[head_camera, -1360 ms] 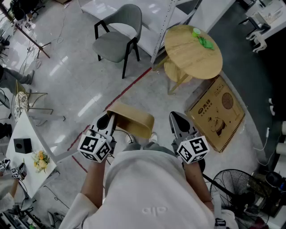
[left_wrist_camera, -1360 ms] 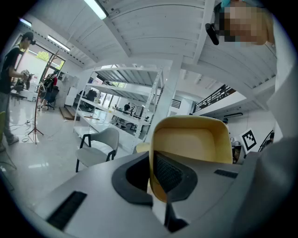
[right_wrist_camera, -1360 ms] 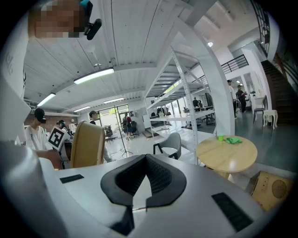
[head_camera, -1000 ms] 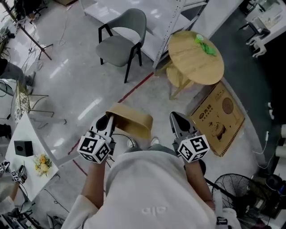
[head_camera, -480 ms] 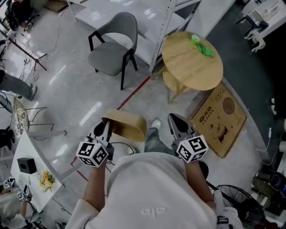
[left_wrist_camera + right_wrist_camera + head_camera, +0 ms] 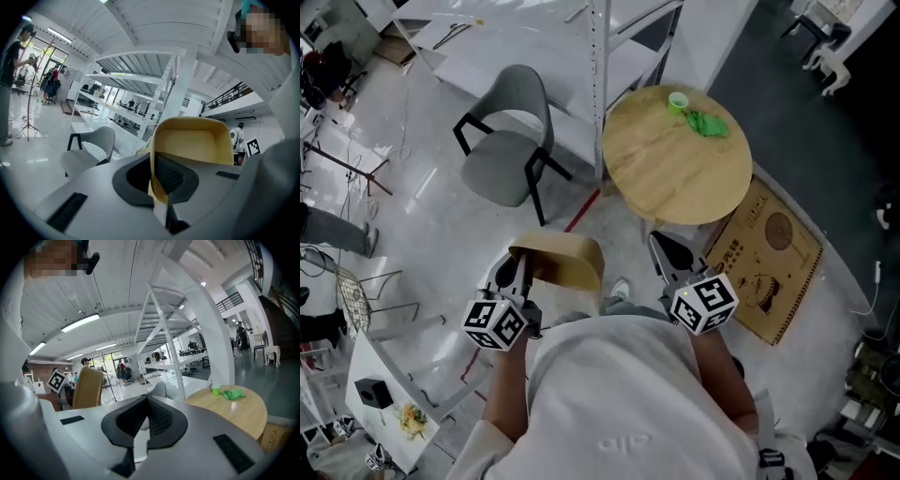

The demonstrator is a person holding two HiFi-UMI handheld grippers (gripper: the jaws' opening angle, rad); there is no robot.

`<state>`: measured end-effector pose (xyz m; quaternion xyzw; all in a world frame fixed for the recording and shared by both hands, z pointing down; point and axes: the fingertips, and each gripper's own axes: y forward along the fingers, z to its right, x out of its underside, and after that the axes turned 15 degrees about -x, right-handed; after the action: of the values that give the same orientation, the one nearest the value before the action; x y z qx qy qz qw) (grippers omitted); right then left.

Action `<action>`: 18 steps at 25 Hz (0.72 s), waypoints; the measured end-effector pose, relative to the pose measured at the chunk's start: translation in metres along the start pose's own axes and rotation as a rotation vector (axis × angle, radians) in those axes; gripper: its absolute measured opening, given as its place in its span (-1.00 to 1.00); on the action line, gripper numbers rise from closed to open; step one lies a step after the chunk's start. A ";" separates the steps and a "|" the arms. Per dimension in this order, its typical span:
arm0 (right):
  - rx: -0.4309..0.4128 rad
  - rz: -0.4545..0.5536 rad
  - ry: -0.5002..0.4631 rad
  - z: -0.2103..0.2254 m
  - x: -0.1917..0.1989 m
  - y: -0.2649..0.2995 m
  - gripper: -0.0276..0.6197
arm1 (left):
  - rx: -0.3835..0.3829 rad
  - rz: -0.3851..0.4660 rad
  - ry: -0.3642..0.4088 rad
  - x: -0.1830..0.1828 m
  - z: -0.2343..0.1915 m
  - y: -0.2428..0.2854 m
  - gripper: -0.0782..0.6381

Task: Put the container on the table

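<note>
Container (image 6: 558, 262) is tan-yellow smooth plastic, thin-walled, a rounded-rectangle tub shape with soft corners and a slightly thicker rim. It is not on the table; it is up in the air over the grey glossy floor (image 6: 422, 216), short of the table's near edge, hanging off the left gripper (image 6: 514, 272). The left gripper jaws are pinching one side wall of the container (image 6: 192, 150), with ribbed black pads on either face of the wall at the left gripper (image 6: 159, 187). The tub stands on edge: its mouth is turned back toward the left gripper view, where the inner back panel and arched rim show, while from the head view only the plain outer wall shows. In the head view its long axis runs across from the left gripper toward the right one. The right gripper (image 6: 670, 253) is beside it and not touching, its pads pressed together on nothing (image 6: 146, 420). The container (image 6: 86, 387) there looks like a flat tan slab, tilted. The table (image 6: 675, 178) is round with a light wood-grain top. A small green cup (image 6: 677, 100) and a crumpled green cloth (image 6: 705, 123) sit near its far edge. A grey shell chair (image 6: 502, 155) with black legs stands left of the table. A flat printed cardboard box (image 6: 769, 253) lies on the floor by the table's right side, and a white metal rack post (image 6: 598, 84) stands behind.
</note>
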<state>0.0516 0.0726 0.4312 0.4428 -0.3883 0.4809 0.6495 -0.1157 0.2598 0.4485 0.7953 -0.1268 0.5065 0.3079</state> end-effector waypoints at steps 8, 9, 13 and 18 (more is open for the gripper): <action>0.097 0.022 0.058 0.077 -0.011 -0.033 -0.83 | 0.071 -0.073 0.056 -0.012 0.069 0.074 -0.73; 0.114 0.027 0.067 0.085 -0.011 -0.037 -0.84 | 0.080 -0.085 0.063 -0.012 0.074 0.083 -0.73; 0.190 0.051 0.106 0.118 -0.011 -0.049 -0.84 | 0.139 -0.126 0.098 -0.011 0.101 0.129 -0.73; 0.283 0.070 0.121 0.161 -0.023 -0.053 -0.83 | 0.222 -0.181 0.140 -0.012 0.132 0.193 -0.73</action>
<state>0.0849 -0.0939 0.4487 0.4864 -0.2920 0.5788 0.5858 -0.1239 0.0265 0.4681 0.7955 0.0239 0.5418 0.2704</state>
